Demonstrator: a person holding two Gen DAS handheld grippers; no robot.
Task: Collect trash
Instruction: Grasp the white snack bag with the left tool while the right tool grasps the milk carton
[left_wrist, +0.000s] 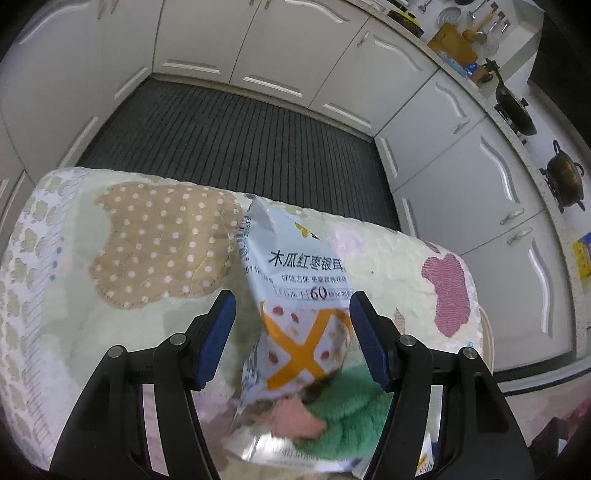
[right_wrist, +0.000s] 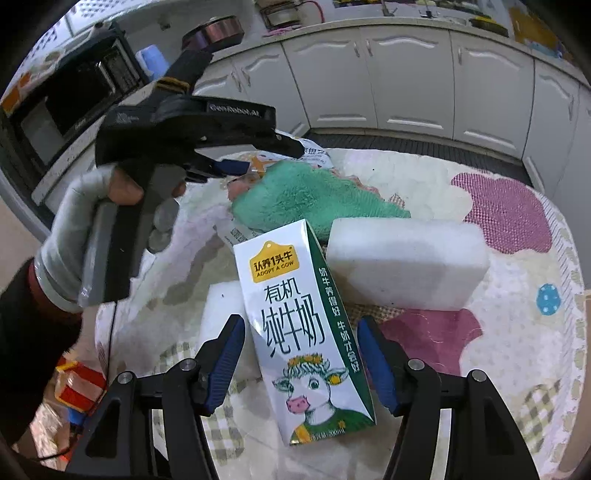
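the quilted cover (left_wrist: 155, 325) is patterned in pale cream with a tan white-dotted patch and pink patches. the snack packet (left_wrist: 299, 295) is printed white with black characters and an orange cross. the towel (right_wrist: 314, 195) is coloured green. the milk carton (right_wrist: 299, 332) is printed white and green, with a yellow label and a drawn cow. the foam block (right_wrist: 406, 266) is seen white. blue pads are borne on black fingers (right_wrist: 376, 365).

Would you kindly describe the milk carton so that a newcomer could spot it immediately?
Start at the patchwork quilted cloth covering the table. Near its front edge, beside two white foam blocks, the milk carton lies between the open fingers of the right gripper. It alone is a white box with a green side, a yellow logo tag and a drawn cow wearing a flower crown.
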